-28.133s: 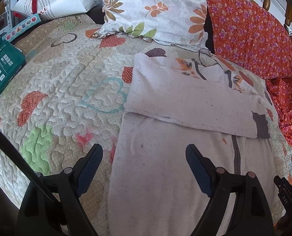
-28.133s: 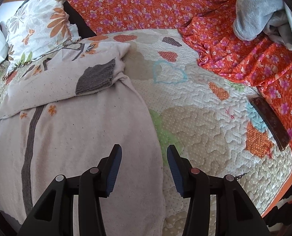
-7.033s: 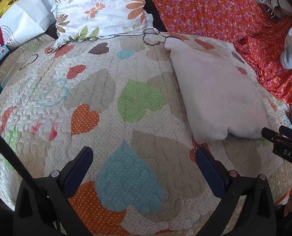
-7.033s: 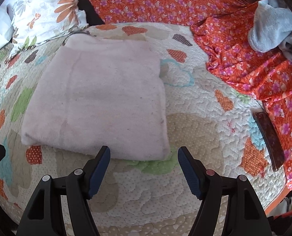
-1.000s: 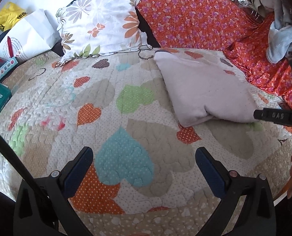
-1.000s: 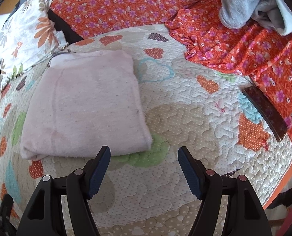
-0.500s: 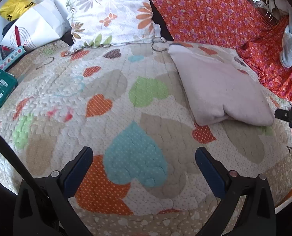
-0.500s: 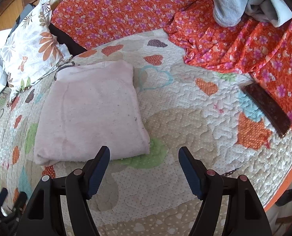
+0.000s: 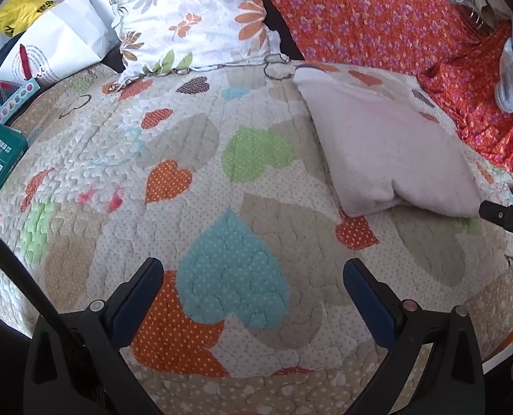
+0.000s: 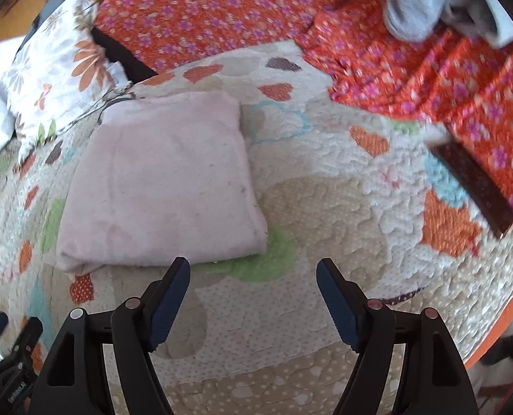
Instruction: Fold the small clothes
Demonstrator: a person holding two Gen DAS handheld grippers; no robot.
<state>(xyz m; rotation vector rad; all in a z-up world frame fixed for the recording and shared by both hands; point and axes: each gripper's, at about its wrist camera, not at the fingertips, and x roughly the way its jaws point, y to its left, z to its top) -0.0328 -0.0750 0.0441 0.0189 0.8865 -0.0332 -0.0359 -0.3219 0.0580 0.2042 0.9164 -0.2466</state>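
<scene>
Pale pink fleece garment [image 10: 163, 186], folded into a thick rectangle, lies flat on the heart-patterned quilted bedspread [image 9: 222, 228], toward its far edge and nearer its right side; its far corner sits just beside the white floral pillow [image 9: 190, 20], and its folded near edge faces the grippers; the right gripper [image 10: 253, 294] hovers over bare quilt just in front of that near edge, its blue-padded jaws spread wide with nothing between them, having just been opening a little further; the left gripper [image 9: 253, 294] hangs over the quilt's middle, above a turquoise heart patch [image 9: 232, 269], jaws likewise spread wide and empty, well apart from the garment; an orange flowered cover [image 10: 222, 10] runs along the far and right edges, and a dark flat bar [image 10: 474, 186] lies near the right edge
</scene>
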